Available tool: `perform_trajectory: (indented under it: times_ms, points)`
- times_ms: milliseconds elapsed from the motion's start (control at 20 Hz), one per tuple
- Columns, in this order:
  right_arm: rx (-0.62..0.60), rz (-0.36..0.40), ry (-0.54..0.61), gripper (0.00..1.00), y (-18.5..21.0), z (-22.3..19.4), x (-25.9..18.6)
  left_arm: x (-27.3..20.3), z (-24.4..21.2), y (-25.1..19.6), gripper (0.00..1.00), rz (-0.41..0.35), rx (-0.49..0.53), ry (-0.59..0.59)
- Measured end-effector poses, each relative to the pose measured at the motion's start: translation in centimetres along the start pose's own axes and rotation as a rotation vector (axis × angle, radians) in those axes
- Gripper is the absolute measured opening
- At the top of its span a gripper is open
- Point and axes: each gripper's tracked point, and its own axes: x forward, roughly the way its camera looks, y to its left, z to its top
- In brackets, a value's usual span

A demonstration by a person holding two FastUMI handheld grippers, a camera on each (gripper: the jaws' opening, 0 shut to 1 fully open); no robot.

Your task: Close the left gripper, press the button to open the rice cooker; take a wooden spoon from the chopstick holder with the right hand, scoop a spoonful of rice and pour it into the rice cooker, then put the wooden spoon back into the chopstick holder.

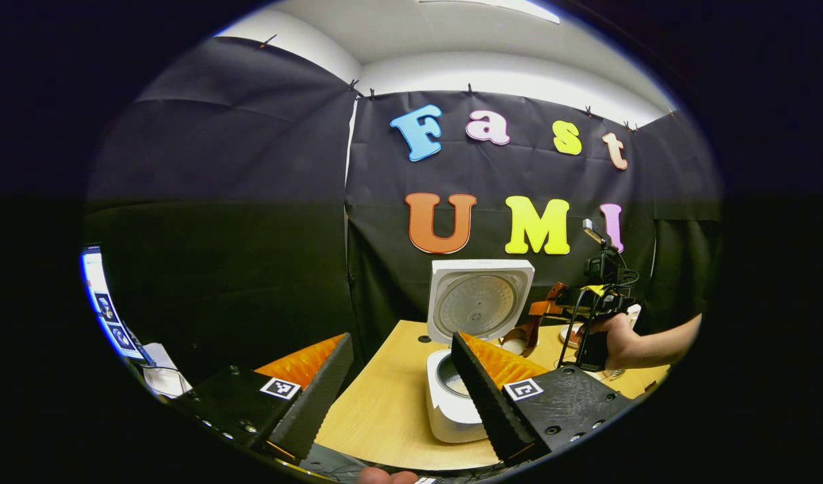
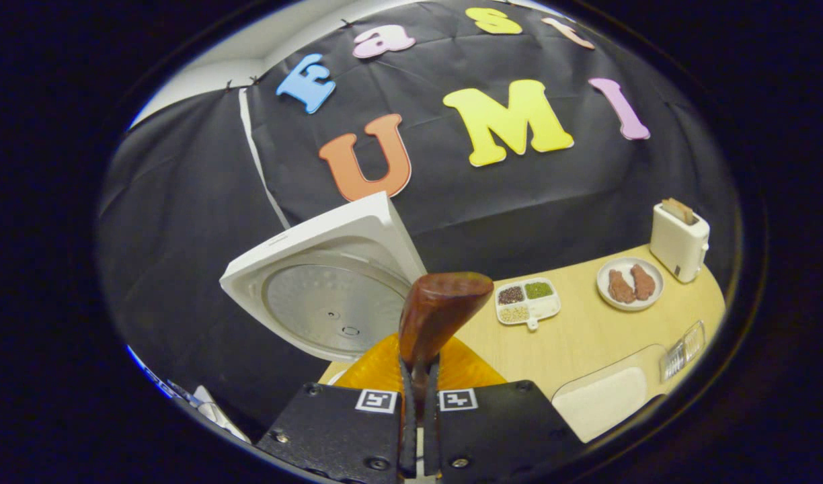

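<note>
Both fingers of the right gripper (image 2: 418, 376) clamp the wooden spoon (image 2: 438, 312) beside the rice cooker (image 1: 460, 396), lid up on the table (image 1: 384, 403), while the left gripper (image 1: 401, 376) gapes wide, holding nothing.

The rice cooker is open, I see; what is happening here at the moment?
A person works with two handheld grippers. The rice cooker stands on the table with its lid up. The left gripper is open and holds nothing. The right gripper is shut on the wooden spoon, bowl end raised near the lid. Whether the spoon carries rice cannot be told.
</note>
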Motion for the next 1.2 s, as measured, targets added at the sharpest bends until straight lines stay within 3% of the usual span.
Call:
perform_trajectory:
  times_ms: [350, 750, 950, 1200]
  points:
    - [-0.385, 0.000, -0.073, 0.10, 3.6, 1.3, -1.1, 0.6, 0.5, 0.1, 0.95, -0.001, -0.031, -0.026]
    - [-0.664, 0.044, -0.166, 0.10, 7.2, 2.5, -2.6, 0.3, 0.5, -0.3, 0.95, -0.006, -0.059, -0.044]
    - [-0.656, 0.057, -0.180, 0.09, 7.6, 3.2, -3.3, 0.5, 0.6, -1.0, 0.95, -0.023, -0.052, -0.042]
    - [-0.434, 0.094, -0.155, 0.09, 6.2, 5.4, -5.5, 0.7, 0.8, -1.6, 0.94, -0.022, -0.049, -0.043]
